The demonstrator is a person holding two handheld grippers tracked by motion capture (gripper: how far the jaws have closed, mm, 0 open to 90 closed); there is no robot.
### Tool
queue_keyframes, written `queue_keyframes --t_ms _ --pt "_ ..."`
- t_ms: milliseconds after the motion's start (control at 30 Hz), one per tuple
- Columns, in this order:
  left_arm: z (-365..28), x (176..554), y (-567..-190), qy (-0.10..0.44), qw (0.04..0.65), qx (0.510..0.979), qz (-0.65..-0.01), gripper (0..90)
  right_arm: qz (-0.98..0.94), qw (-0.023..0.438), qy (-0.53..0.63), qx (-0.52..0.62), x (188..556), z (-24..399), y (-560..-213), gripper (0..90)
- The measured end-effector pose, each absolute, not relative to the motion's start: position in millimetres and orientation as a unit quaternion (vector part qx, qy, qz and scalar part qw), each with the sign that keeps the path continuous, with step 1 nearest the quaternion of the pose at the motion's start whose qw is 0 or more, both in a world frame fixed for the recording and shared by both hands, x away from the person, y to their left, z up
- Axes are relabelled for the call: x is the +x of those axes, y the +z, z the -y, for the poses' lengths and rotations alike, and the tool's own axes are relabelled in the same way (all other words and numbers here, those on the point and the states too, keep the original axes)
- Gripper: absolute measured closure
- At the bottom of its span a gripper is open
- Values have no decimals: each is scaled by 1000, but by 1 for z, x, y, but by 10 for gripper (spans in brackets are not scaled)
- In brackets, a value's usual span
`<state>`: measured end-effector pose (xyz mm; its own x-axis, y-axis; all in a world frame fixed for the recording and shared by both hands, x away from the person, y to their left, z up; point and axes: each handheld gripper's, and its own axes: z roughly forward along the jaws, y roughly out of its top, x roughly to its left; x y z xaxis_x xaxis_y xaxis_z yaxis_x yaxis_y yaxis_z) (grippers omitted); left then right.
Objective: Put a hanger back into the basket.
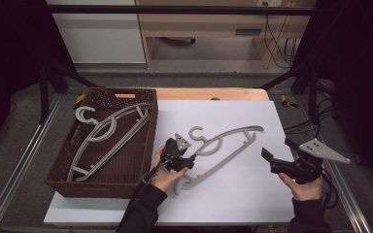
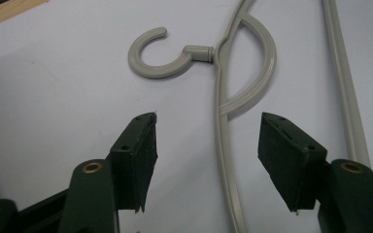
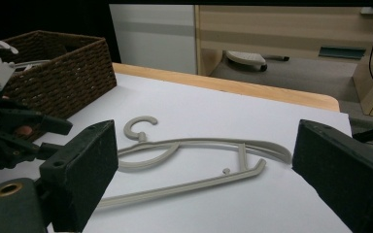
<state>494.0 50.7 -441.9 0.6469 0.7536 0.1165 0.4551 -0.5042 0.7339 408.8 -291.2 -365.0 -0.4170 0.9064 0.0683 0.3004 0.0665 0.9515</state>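
At the left of the table sits a brown wicker basket (image 1: 148,127) with other grey hangers (image 1: 108,132) lying inside it; its woven wall shows again in the right gripper view (image 3: 73,73). Just to the right of it, on the white sheet (image 1: 233,194), the left gripper (image 1: 190,156) is down low over the loose grey hanger (image 1: 226,145). Its jaws are spread, standing one on each side of the hanger's shoulder bar just below the neck, and in the left gripper view (image 2: 206,141) the pads are clear of the plastic: the bar (image 2: 223,160) runs up between them without touching either.

The hanger lies flat on the sheet, its long axis slanting from near the person's left hand (image 1: 164,175) up and away to the right, with the hook (image 1: 195,132) at the upper side, just beyond the left gripper. So the thing lies straight under and ahead of that claw, and the bar crosses the gap between the jaws rather than running along it, which is, I judge, what a clean pinch needs.

Farther right, well apart from the hanger's far end, the right gripper (image 1: 276,154) is held above the sheet's right part, jaws wide and empty; its own view (image 3: 199,160) looks across at the hanger (image 3: 194,160). The left hand is plainly the nearer one.
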Motion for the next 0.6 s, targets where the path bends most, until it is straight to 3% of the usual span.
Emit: queue_keyframes --t_ms 267,600 --pt "-35 509 -457 197 318 854 -361 428 -666 297 517 449 408 294 -363 95" --pt "-33 521 -471 161 314 861 -368 583 -669 298 513 447 409 291 -364 95"
